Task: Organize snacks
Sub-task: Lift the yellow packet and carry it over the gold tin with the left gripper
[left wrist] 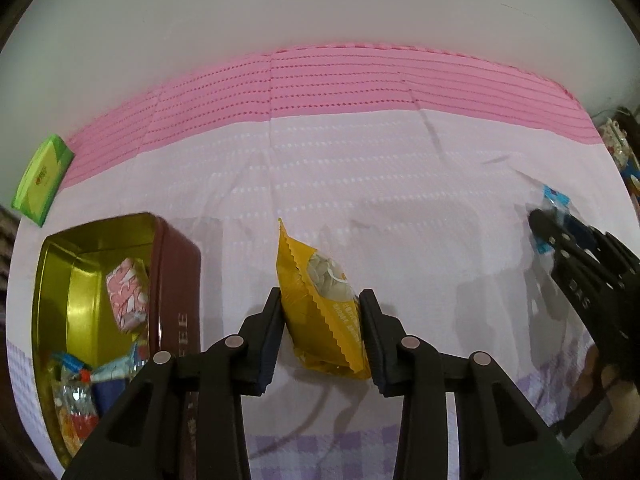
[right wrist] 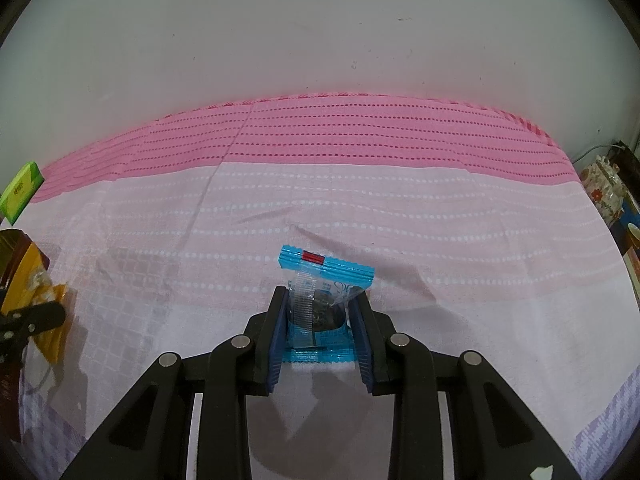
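I've got several wrapped snacks already in the open tin (left wrist: 100,280), my left claw (left wrist: 320,320) clamped on the yellow seed packet (left wrist: 320,300) beside it, my right claw (right wrist: 320,320) pinching the blue cookie packet (right wrist: 320,292), seemingly just off the table (right wrist: 440,240); both remain unboxed.

Plain off-white wall (right wrist: 320,40) behind a cloth-covered table.
A pink, white and lilac woven tablecloth (right wrist: 400,208) meets the wall; its deep pink band lies nearest the wall, lilac checks farthest away.
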The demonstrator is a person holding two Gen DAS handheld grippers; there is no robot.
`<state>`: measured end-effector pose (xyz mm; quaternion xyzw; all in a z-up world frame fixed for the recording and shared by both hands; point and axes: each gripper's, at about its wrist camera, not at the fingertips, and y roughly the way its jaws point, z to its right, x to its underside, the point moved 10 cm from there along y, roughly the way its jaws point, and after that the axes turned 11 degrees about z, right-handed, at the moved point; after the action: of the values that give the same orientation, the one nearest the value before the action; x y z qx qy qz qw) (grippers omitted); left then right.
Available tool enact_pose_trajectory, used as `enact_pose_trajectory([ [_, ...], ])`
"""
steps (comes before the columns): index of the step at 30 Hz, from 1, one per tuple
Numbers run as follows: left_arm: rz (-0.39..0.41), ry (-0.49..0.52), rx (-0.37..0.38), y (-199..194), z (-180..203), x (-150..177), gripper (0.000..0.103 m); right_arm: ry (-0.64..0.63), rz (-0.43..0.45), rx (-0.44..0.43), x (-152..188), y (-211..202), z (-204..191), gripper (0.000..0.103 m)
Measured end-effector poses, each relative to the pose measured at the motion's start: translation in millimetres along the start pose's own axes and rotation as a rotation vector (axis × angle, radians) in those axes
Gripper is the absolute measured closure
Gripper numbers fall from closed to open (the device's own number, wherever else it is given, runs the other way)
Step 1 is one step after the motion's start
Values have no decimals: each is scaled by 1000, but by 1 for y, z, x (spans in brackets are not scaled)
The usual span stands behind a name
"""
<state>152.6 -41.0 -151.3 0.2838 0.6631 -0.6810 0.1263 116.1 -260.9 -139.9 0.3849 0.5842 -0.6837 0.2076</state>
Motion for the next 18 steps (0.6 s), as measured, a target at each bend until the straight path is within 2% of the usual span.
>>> enact_pose_trajectory([
  [18,37,-33,31,-56,-17,1,65,-10,-1,6,-1,0,1,74],
])
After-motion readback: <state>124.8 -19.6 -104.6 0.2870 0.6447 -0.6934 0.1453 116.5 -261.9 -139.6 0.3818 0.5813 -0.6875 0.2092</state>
